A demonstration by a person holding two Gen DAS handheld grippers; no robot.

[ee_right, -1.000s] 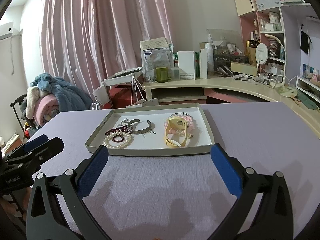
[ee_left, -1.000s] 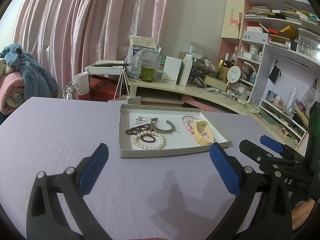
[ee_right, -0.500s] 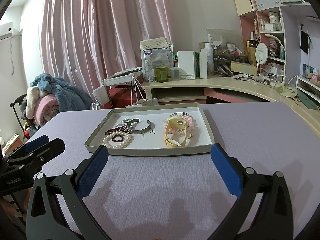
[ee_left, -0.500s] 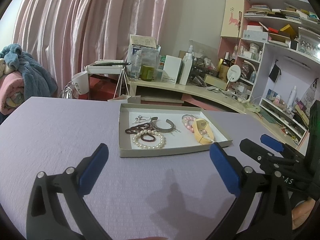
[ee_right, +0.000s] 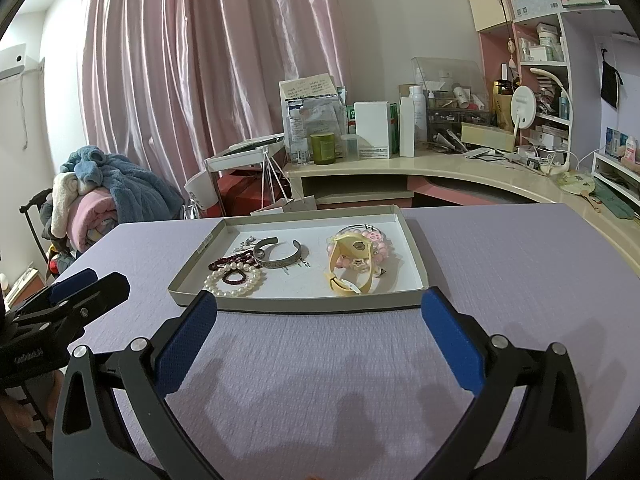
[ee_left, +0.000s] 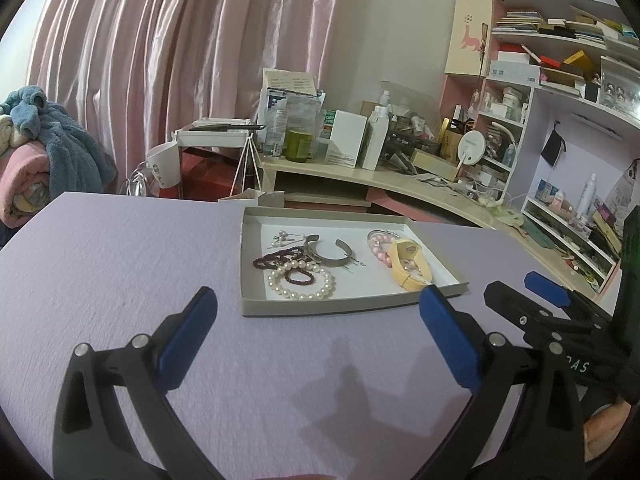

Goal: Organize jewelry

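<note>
A tray (ee_right: 416, 264) of jewelry sat on the lilac table (ee_right: 520, 280). Pink curtains (ee_right: 200, 80) and a cluttered desk (ee_right: 460, 168) stood beyond. Both the left gripper (ee_left: 318, 334) and the right gripper (ee_right: 319, 334) hung released, empty.

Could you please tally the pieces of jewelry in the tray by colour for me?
White: 1, the pearl bracelet
Dark red: 2, the beaded bracelets
Silver: 1, the cuff bangle
Pink: 1, the pink bead bracelet
Yellow: 1, the yellow watch
Small pins: too small to count
Total: 6 clear pieces in the tray
</note>
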